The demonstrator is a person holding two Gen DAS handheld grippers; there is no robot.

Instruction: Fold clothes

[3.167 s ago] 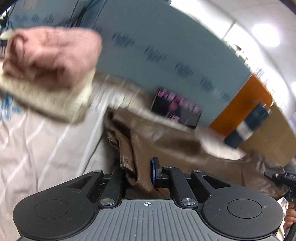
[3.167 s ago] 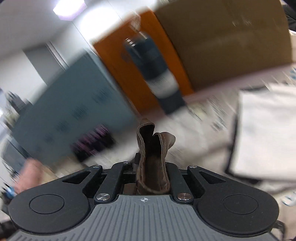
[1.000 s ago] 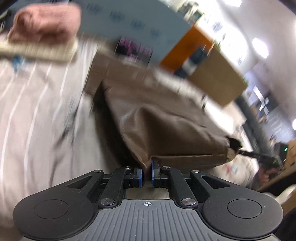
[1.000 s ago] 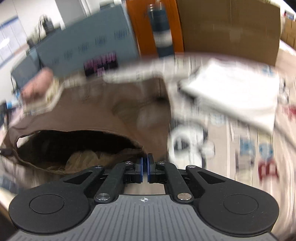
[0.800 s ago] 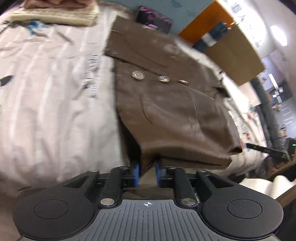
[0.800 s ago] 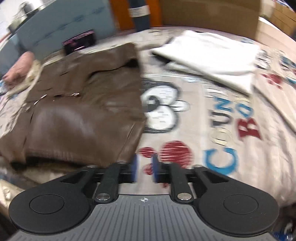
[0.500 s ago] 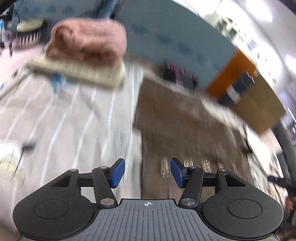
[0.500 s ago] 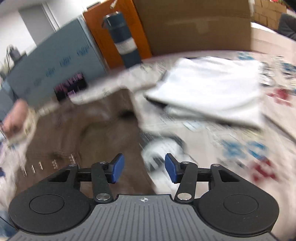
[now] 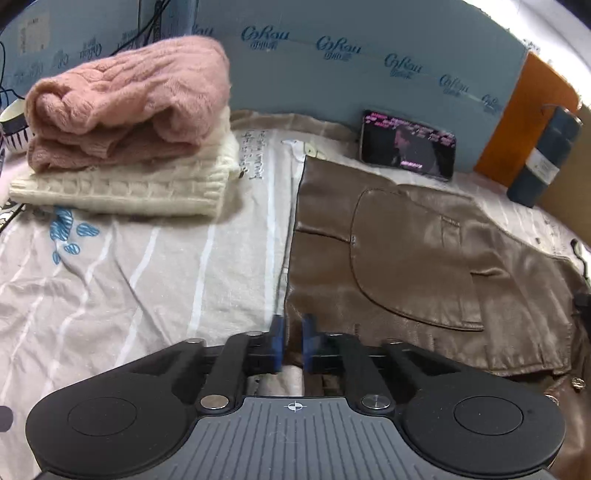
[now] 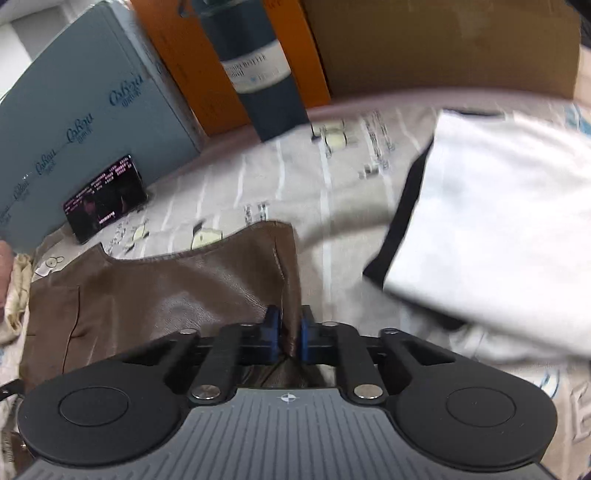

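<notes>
L tongs (image 9: 292, 328) & R tongs (image 10: 290, 328) both clenched on brown jacket (image 9: 406, 258) edges (flat on bedsheet (image 9: 147, 258)).

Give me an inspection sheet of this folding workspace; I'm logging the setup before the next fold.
Surface: printed bedsheet, wrinkled.
Job's things: brown leather jacket lying flat; pink sweater stacked on cream sweater; folded white garment.
Clutter: phone with lit screen propped against blue board; dark bottle; mug at left edge.
Grippers: left gripper nearly closed at the jacket's left edge, grip unclear; right gripper pinching the jacket's right edge.
Cables: black cables over the board.
Surroundings: cardboard box, orange panel.
</notes>
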